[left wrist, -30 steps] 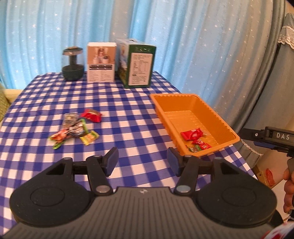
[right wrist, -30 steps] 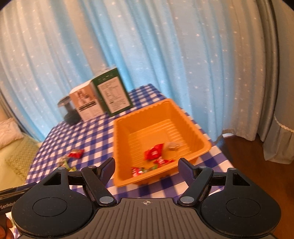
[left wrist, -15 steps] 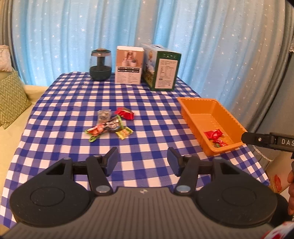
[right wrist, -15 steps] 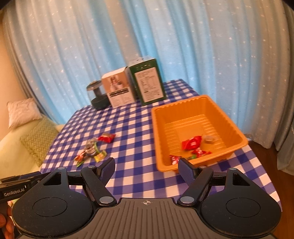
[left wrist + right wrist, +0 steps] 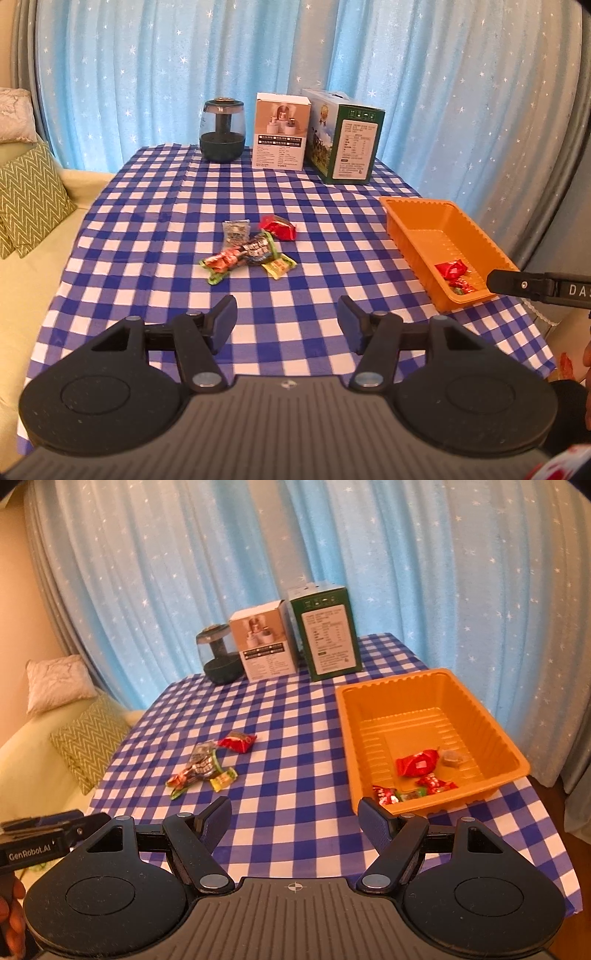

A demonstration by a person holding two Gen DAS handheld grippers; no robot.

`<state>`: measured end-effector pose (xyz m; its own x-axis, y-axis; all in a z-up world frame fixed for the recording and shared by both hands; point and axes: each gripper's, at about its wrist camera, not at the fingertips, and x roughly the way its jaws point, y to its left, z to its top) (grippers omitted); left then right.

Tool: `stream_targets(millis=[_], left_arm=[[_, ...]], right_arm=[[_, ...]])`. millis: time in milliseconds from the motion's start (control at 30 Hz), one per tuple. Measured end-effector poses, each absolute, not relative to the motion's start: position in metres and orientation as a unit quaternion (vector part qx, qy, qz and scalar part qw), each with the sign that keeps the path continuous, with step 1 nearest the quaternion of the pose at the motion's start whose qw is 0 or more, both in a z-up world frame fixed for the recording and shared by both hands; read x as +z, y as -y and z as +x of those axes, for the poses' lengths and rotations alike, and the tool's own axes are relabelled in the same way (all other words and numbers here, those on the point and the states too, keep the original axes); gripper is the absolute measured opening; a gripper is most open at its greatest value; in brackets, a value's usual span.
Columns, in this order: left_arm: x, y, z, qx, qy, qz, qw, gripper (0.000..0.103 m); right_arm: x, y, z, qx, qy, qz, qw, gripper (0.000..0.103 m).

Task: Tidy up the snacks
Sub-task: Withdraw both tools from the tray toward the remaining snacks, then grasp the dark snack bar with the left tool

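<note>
The left tongs (image 5: 287, 323) hang apart and empty above the checked tabletop (image 5: 155, 236), short of the loose snack wrappers (image 5: 251, 251) clustered mid-cloth. Those overlap, so a pinch may lift two or slide one away. The right tongs (image 5: 294, 816), also apart and empty, hover just before the orange tray (image 5: 491, 716), which could be nudged.

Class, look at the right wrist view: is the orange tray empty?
No. The orange tray already holds several wrapped snacks, among them a red packet, lying near its front wall.
</note>
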<state>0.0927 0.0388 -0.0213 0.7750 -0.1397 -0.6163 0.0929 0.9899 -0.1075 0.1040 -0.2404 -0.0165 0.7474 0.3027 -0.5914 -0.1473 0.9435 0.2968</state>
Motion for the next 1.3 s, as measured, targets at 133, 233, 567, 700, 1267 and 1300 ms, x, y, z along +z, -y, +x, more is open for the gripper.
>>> stream_targets(millis=[133, 233, 567, 700, 1267, 1300], left_arm=[[-0.025, -0.048, 0.102, -0.059, -0.333, -0.021, 0.941, 0.056], [-0.031, -0.054, 0.113, -0.058, -0.343, -0.007, 0.938, 0.056], [-0.064, -0.068, 0.164, -0.061, -0.354, 0.042, 0.932, 0.056], [-0.082, -0.071, 0.190, -0.071, -0.356, 0.061, 0.930, 0.056], [-0.143, -0.061, 0.280, -0.129, -0.326, 0.170, 0.921, 0.046], [-0.145, -0.060, 0.283, -0.139, -0.324, 0.178, 0.919, 0.041]], right_arm=[[-0.019, 0.229, 0.112, 0.131, -0.335, 0.105, 0.927, 0.075], [-0.024, 0.219, 0.121, 0.137, -0.339, 0.098, 0.926, 0.075], [-0.057, 0.182, 0.162, 0.165, -0.358, 0.060, 0.917, 0.075], [-0.074, 0.169, 0.183, 0.169, -0.367, 0.049, 0.913, 0.075], [-0.142, 0.134, 0.247, 0.181, -0.402, 0.024, 0.897, 0.075], [-0.145, 0.133, 0.249, 0.181, -0.403, 0.024, 0.897, 0.075]])
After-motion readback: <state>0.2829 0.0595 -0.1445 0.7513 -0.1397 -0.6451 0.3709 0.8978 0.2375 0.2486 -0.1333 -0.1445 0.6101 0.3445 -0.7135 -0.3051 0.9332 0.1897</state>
